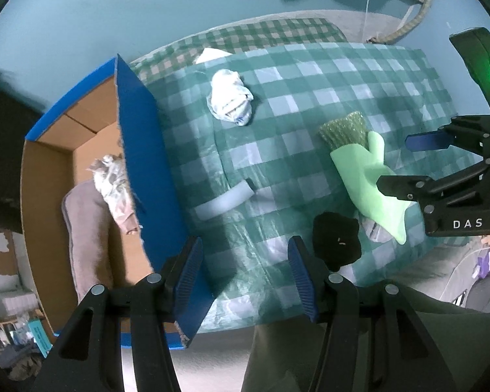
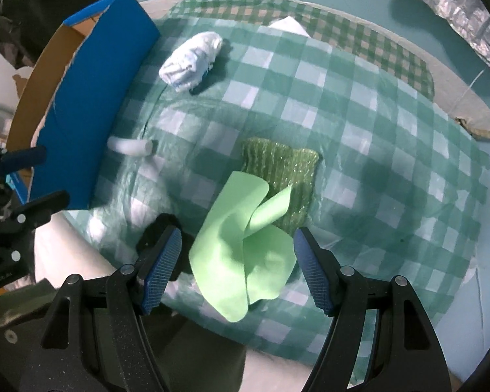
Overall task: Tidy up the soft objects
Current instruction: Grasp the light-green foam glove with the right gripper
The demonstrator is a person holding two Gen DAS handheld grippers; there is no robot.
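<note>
I am looking left first: the blue box [image 1: 137, 150] is waiting beside the checked cloth [image 2: 375, 130]. My left gripper [image 1: 245, 281] is wide open, holding nothing. My right gripper [image 2: 238, 271] is wide open around the floppy light green cloth [image 2: 241, 245]; pinching its bunched middle looks best.

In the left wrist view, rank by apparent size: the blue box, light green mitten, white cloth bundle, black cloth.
1. blue box, by far the largest.
2. light green mitten.
3. and 4. white cloth bundle and black cloth look alike; the black one lies nearer the camera, so no ranking.
</note>
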